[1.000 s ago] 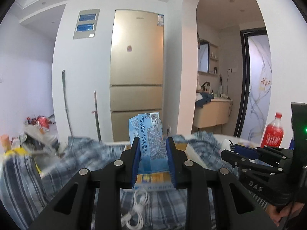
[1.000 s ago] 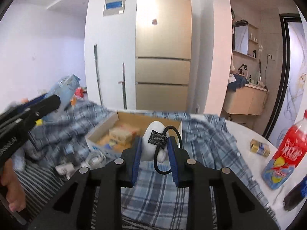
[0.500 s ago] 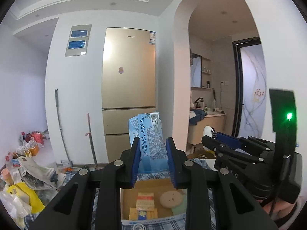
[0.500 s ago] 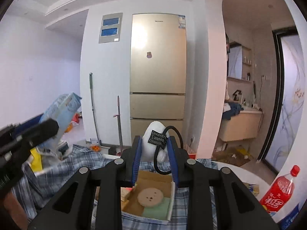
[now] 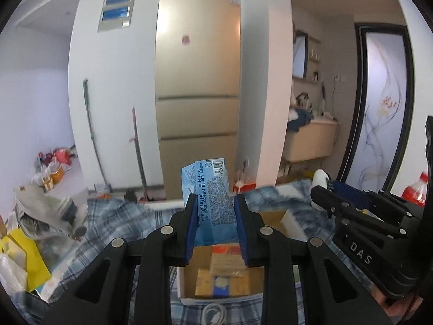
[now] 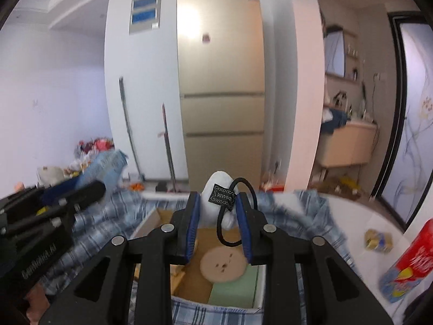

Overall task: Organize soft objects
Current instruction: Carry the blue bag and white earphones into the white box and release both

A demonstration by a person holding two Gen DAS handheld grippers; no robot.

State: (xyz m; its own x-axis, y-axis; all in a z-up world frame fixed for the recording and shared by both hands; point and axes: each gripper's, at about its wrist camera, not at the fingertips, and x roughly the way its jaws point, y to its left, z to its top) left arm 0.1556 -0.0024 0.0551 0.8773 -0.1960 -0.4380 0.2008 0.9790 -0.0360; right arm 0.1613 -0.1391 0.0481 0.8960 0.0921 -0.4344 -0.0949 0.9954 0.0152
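My left gripper (image 5: 215, 203) is shut on a light blue tissue pack (image 5: 212, 197) with printed text, held above an open cardboard box (image 5: 189, 284) that holds yellow packets. My right gripper (image 6: 219, 203) is shut on a white plush toy (image 6: 216, 203) with a black tag and a black elastic loop, held above the same box (image 6: 258, 289), over a round tan pad and a green pad. Each gripper shows in the other's view: the right one (image 5: 324, 189) at the right, the left one (image 6: 100, 187) at the left.
The box sits on a blue plaid cloth (image 5: 113, 216) over a white table (image 6: 360, 216). A red soda bottle (image 6: 411, 260) and a small gold packet (image 6: 379, 239) lie at the right. Bags and clutter (image 5: 29, 216) are at the left. A white cable (image 5: 213, 314) lies near the front edge.
Both grippers have tipped downward and dropped closer to the box, which now fills more of each view. Both still hold their objects.
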